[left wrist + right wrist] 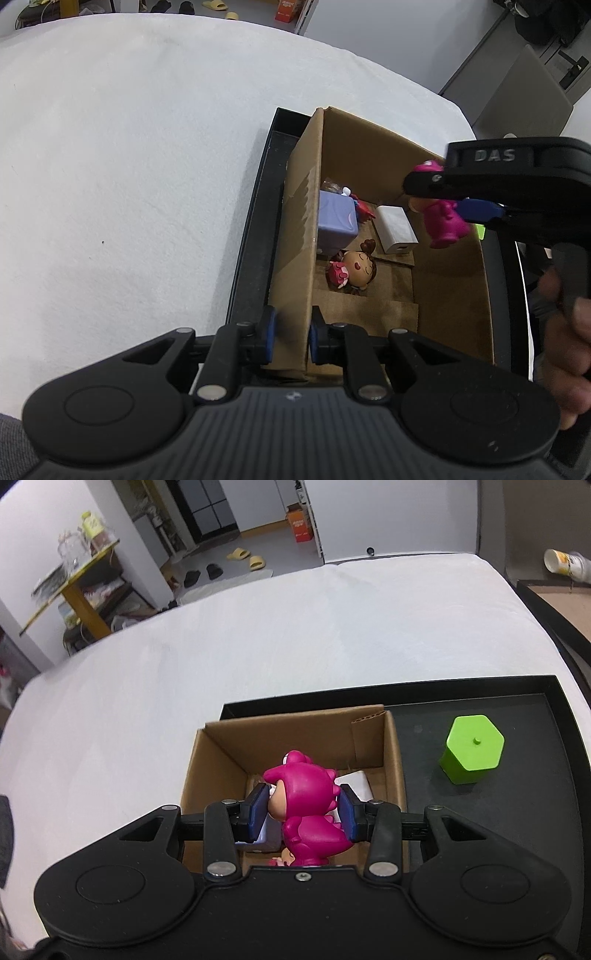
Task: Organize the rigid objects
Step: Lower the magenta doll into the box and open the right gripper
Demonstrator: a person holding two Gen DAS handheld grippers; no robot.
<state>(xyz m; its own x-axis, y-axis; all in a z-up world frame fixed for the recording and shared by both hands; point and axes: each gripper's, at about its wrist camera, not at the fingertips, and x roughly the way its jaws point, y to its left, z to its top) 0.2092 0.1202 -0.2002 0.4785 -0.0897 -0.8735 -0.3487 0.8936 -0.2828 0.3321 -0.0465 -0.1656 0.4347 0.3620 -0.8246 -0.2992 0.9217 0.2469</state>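
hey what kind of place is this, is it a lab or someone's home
Most likely a home or lived-in flat, not a lab. Yellow slippers and black shoes lie on the floor, a cluttered wooden shelf holds jars and bottles, and the work surface is a white cloth-covered table.

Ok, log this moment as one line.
left gripper: shut on cardboard box wall | right gripper: holds pink figurine above box | green block: on tray

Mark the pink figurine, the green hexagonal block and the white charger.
pink figurine (308,812): right wrist view, its back.
green hexagonal block (474,746): right wrist view, top face.
white charger (395,223): left wrist view, top face.
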